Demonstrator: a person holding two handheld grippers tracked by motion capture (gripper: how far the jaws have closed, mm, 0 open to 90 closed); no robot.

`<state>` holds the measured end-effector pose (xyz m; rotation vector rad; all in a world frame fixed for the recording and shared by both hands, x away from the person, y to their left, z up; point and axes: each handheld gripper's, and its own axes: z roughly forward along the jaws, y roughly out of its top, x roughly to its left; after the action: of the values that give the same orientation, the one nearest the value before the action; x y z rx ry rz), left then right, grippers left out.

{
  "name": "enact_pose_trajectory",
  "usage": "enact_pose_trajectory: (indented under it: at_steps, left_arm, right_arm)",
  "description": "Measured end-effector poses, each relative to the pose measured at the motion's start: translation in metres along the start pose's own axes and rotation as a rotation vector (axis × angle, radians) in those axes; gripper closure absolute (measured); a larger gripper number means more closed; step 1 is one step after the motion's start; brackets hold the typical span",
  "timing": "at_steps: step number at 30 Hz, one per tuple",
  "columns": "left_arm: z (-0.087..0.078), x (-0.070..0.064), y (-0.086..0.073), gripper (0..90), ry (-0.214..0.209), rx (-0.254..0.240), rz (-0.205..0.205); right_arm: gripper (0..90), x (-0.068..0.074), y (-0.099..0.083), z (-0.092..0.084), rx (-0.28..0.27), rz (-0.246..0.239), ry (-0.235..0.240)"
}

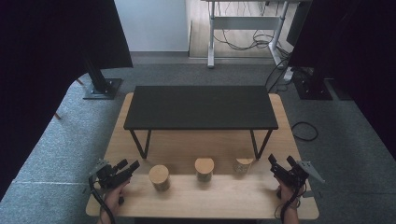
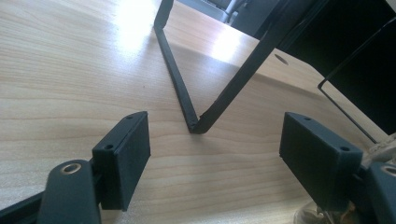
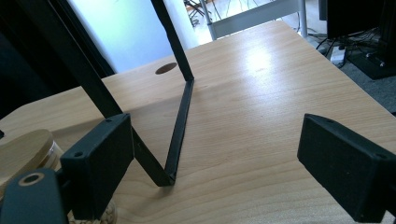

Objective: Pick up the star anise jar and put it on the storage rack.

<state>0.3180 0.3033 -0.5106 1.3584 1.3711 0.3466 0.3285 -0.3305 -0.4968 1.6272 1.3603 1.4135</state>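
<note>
Three jars with wooden lids stand in a row near the table's front edge: a left jar [image 1: 159, 177], a middle jar [image 1: 204, 169] and a right jar [image 1: 243, 165]. My left gripper [image 1: 128, 164] rests low at the front left, just left of the left jar, held by a hand. It is open [image 2: 215, 154] with only bare wood between its pads. My right gripper [image 1: 281, 159] sits at the front right, beside the right jar. It is open too [image 3: 210, 168], and the right jar's lid [image 3: 23, 149] lies outside its left pad.
A black shelf riser [image 1: 201, 107] on thin bent legs spans the back of the wooden table [image 1: 205, 196]. One leg [image 2: 187, 93] stands ahead of the left gripper, another leg [image 3: 180, 121] ahead of the right. Grey carpet and a desk frame lie beyond.
</note>
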Motion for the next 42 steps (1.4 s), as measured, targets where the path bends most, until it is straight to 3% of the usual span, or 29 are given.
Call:
enact_pose_trajectory:
  at_steps: [5, 12, 18, 21, 28, 32, 37, 42]
  left_arm:
    - [0.0, -0.003, -0.001, 23.8, 0.007, 0.004, 0.013]
    - [-0.007, -0.005, -0.004, 23.5, -0.017, 0.005, 0.03]
    - [-0.011, -0.006, -0.007, 22.9, -0.007, 0.004, 0.025]
    - [-0.017, -0.009, -0.009, 22.1, 0.016, 0.026, 0.068]
    - [-0.037, -0.02, -0.014, 21.6, -0.052, 0.037, 0.136]
    - [-0.046, -0.026, -0.017, 21.6, -0.117, 0.039, 0.166]
    - [-0.051, -0.038, -0.022, 20.4, -0.142, 0.07, 0.248]
    - [-0.055, -0.044, -0.025, 19.9, -0.164, 0.072, 0.26]
  right_arm:
    - [10.4, 0.0, 0.0, 0.0, 0.002, -0.008, 0.008]
    - [10.3, 0.0, 0.0, 0.001, 0.01, -0.01, 0.013]
    - [10.3, 0.0, 0.0, 0.0, 0.003, -0.004, 0.008]
    - [10.4, 0.0, 0.0, 0.0, 0.007, -0.002, 0.009]
    - [10.5, -0.002, 0.0, -0.001, -0.001, 0.016, 0.009]
    - [10.5, -0.002, 0.0, -0.001, -0.003, 0.022, 0.005]
    - [11.0, -0.002, 0.0, -0.001, 0.0, 0.028, -0.007]
    - [11.1, -0.003, 0.0, -0.001, -0.005, 0.042, -0.009]
